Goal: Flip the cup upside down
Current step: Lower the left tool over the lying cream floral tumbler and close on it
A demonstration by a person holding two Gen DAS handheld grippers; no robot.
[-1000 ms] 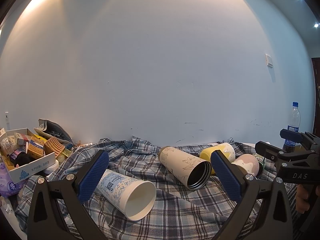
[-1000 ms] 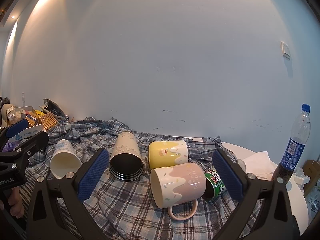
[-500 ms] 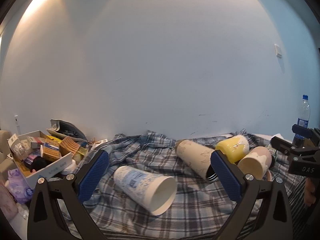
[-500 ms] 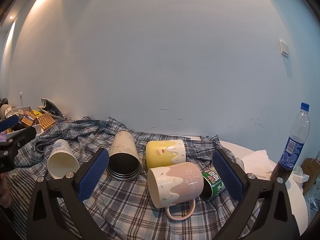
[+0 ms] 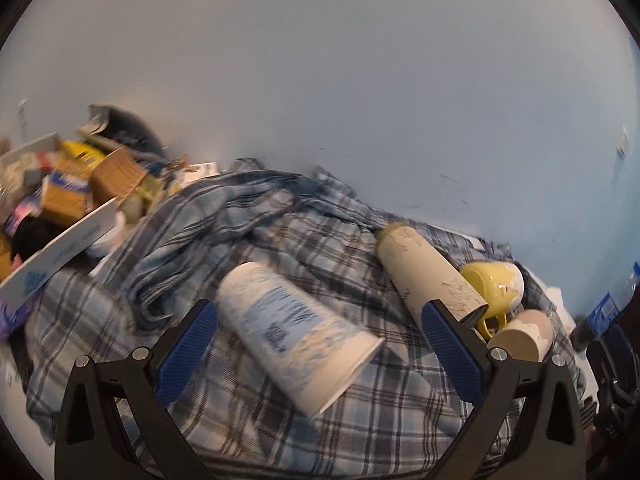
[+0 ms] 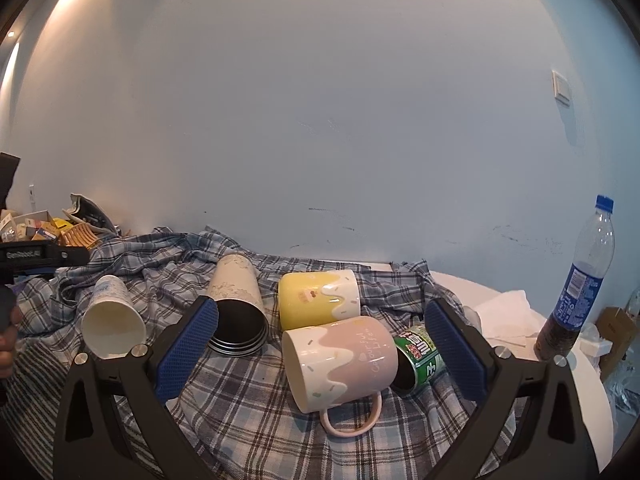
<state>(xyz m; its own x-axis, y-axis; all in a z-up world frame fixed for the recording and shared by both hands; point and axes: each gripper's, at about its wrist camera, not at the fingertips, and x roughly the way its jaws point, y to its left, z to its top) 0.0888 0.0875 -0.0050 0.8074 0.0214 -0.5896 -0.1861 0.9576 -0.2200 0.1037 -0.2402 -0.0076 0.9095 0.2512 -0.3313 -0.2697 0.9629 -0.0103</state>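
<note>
A white paper cup with blue print lies on its side on the plaid cloth, its mouth toward the lower right. My left gripper is open and empty, with the cup lying between its blue pads. The paper cup also shows in the right wrist view, mouth toward the camera. My right gripper is open and empty over a pink mug that lies on its side. A beige tumbler and a yellow mug also lie on their sides.
A green can lies behind the pink mug. A cola bottle stands on the white table at the right. A cluttered cardboard box sits at the left. The wall is close behind.
My left gripper has moved forward and tilted down over the paper cup, which now lies between its pads. The right gripper has hardly moved.
</note>
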